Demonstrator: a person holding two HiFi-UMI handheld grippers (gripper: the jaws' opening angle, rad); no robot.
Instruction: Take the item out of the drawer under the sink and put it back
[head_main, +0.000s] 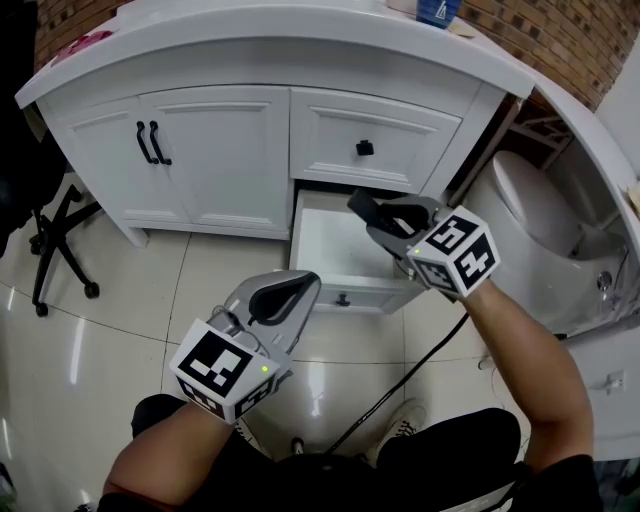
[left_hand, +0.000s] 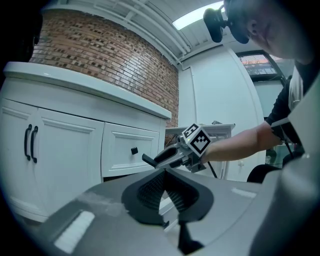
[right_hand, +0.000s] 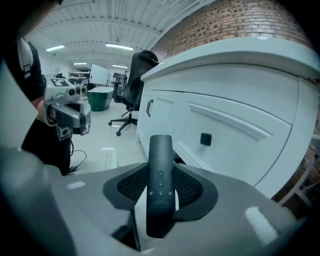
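The lower drawer (head_main: 318, 248) of the white sink cabinet stands pulled out, and the part of its inside that shows is bare white. My right gripper (head_main: 386, 224) hangs over the drawer's right side, shut on a slim black remote control (head_main: 364, 207) whose end sticks out toward the cabinet. In the right gripper view the remote (right_hand: 160, 185) lies lengthwise between the pads, buttons up. My left gripper (head_main: 287, 298) hovers in front of the drawer above the floor, shut with nothing in it. From the left gripper view the right gripper (left_hand: 172, 157) and the remote (left_hand: 153, 161) are seen side-on.
Above the open drawer is a shut drawer with a black knob (head_main: 365, 148). Two cabinet doors with black handles (head_main: 152, 142) are to the left. A toilet (head_main: 540, 215) stands at the right, an office chair (head_main: 58, 245) at the left. A black cable (head_main: 400, 385) trails across the tiled floor.
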